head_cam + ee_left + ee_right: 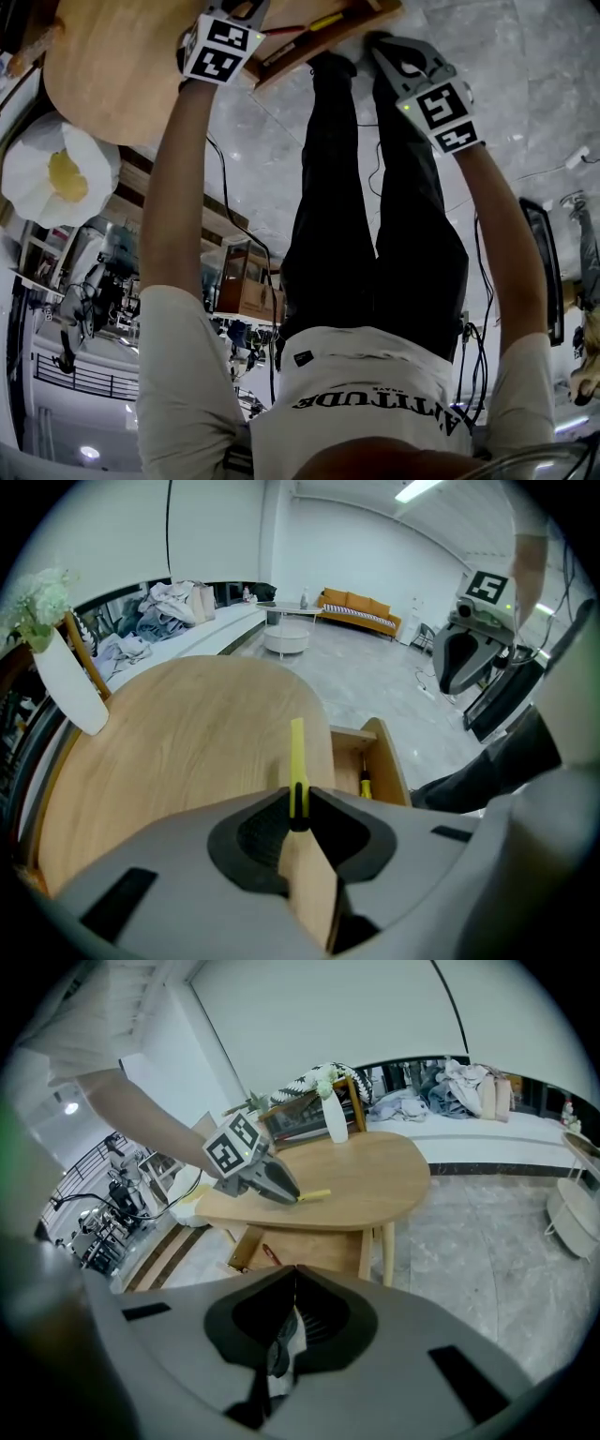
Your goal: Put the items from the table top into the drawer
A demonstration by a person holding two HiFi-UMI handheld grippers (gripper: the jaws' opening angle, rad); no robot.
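**Head camera:** mounted on the person's head and facing steeply down. The legs [375, 234] run up the frame. The worktop [112, 84], open drawer [319, 37], left tool [246, 11] and right tool [380, 45] sit along the top edge.

**Left tool camera:** sits close over the worktop and faces across it toward a far sofa [361, 607]. The drawer is at lower right and the right tool at upper right.

**Right tool camera:** stands well back over the floor [487, 1241] and faces the worktop's side. It takes in the whole top, the drawer beneath and the left tool.

**Shared:** worktop and drawer appear in all three views. Each tool camera sees the other tool. The yellow stick [297, 752] shows in both tool views.
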